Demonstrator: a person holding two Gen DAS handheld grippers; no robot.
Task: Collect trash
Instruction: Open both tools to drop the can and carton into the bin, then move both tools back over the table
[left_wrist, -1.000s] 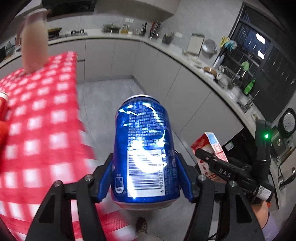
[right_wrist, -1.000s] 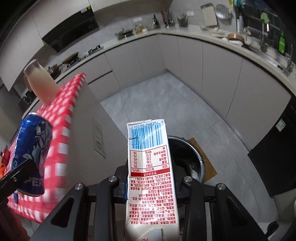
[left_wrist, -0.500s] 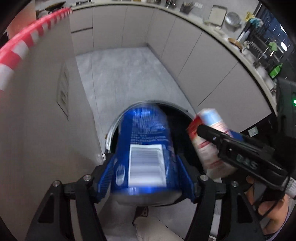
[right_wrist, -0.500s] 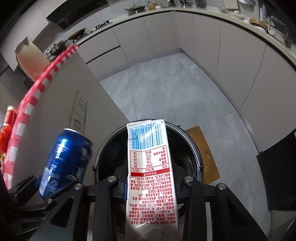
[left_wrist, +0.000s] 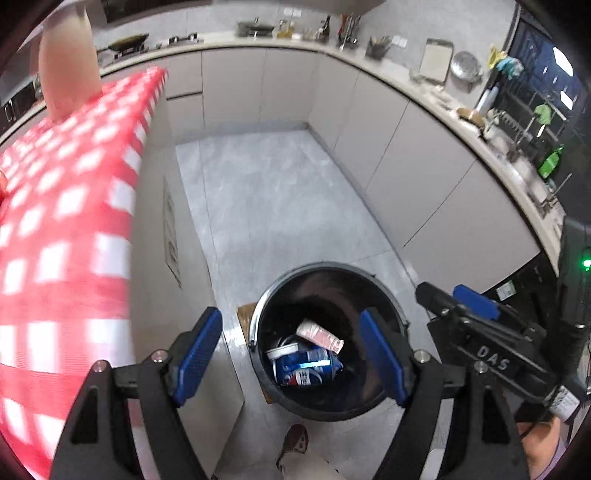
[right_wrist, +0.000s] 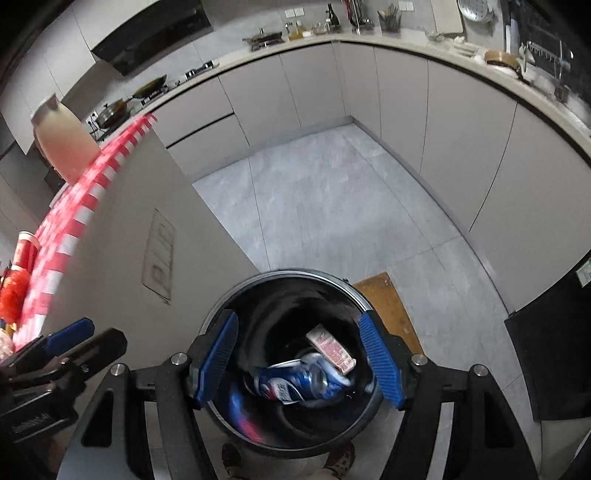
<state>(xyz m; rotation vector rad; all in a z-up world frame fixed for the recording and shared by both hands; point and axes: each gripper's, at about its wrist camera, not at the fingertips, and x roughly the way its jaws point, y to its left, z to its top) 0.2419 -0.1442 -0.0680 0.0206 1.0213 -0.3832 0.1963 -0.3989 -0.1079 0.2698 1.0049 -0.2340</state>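
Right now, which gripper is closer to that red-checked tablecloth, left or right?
Left. The left gripper hangs over the bin right beside the tablecloth; the right gripper is on its far side.

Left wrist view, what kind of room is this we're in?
A home kitchen, most likely. A long countertop over plain cabinets wraps the room, a stove with a pan stands at the back, and a round trash bin sits on the tiled floor beside a red checked tablecloth.
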